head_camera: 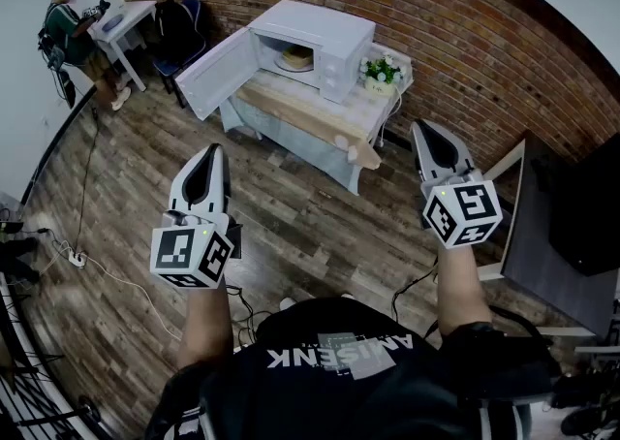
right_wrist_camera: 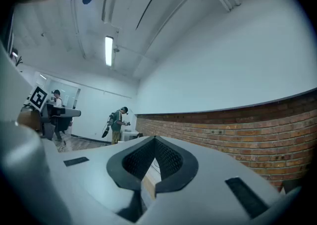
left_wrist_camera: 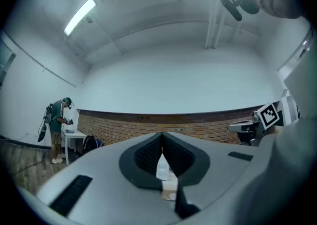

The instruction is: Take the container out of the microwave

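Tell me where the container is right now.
In the head view, the container sits inside the microwave, whose door hangs open to the left, on the table by the brick wall, left of the small flower pot.

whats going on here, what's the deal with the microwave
A person stands a few steps back from a table, holding a left gripper and a right gripper out toward it. Both have their jaws together and hold nothing. On the table the microwave has its door swung open, and the container sits inside, untouched. A second person stands at a small table in the far corner.
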A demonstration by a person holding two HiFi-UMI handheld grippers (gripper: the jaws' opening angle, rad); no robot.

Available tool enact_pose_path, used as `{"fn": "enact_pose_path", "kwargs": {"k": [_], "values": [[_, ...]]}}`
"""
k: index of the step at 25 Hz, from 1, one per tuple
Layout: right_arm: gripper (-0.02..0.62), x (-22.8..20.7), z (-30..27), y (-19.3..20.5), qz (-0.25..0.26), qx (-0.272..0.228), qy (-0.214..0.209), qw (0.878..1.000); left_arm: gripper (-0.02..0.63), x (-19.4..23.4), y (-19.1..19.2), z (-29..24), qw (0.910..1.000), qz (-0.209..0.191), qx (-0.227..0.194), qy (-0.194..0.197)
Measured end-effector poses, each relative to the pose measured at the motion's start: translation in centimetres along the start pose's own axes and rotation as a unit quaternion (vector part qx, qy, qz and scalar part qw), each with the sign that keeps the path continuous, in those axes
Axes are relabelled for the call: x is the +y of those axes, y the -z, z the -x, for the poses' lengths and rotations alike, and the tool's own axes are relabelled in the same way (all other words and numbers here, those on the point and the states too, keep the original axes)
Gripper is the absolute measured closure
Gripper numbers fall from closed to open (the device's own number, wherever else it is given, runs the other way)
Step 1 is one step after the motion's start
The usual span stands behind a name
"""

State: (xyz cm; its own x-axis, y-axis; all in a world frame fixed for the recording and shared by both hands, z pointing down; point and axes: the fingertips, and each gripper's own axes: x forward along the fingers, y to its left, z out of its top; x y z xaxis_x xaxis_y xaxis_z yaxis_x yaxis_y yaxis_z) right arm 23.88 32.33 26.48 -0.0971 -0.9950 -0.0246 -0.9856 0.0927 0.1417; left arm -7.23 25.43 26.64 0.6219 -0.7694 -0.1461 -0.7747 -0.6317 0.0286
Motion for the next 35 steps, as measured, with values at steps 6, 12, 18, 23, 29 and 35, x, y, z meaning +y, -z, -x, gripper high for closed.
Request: {"fn": "enact_pose_path", "kwargs": {"k": [6, 12, 18, 23, 29, 35], "values": [[0.555, 0.8, 0.3, -0.6, 0.011, 0.002, 0.002, 1.000, 0.593, 0.4, 0.8, 0.2, 0.9997, 0.018, 0.018, -0.007], [0.555, 1.2, 0.6, -1.2, 0.004, -0.005, 0.009, 1.000, 0.594, 0.7, 0.9, 0.8, 0.9995, 0.022, 0.022, -0.004], [0.554, 2.1, -0.4, -0.9, -0.005, 0.006, 0.005, 1.000, 0.594, 1.9, 1.3, 1.2, 0.9992, 0.029, 0.023, -0.010], [0.554, 4.1, -1.6, -1.0, 0.007, 0.003, 0.002, 1.000, 0.594, 3.4, 1.4, 1.6, 0.9991, 0.037, 0.020, -0.002], [0.554, 6.9, -3.3, -1.3, 0.017, 0.001, -0.002, 1.000, 0.594, 6.4, 1.8, 2.0, 0.9988, 0.046, 0.017, -0.008], [0.552, 9.4, -4.6, -1.6, 0.023, 0.001, 0.011, 1.000, 0.594, 9.8, 2.0, 2.9, 0.9986, 0.051, 0.010, -0.002]]}}
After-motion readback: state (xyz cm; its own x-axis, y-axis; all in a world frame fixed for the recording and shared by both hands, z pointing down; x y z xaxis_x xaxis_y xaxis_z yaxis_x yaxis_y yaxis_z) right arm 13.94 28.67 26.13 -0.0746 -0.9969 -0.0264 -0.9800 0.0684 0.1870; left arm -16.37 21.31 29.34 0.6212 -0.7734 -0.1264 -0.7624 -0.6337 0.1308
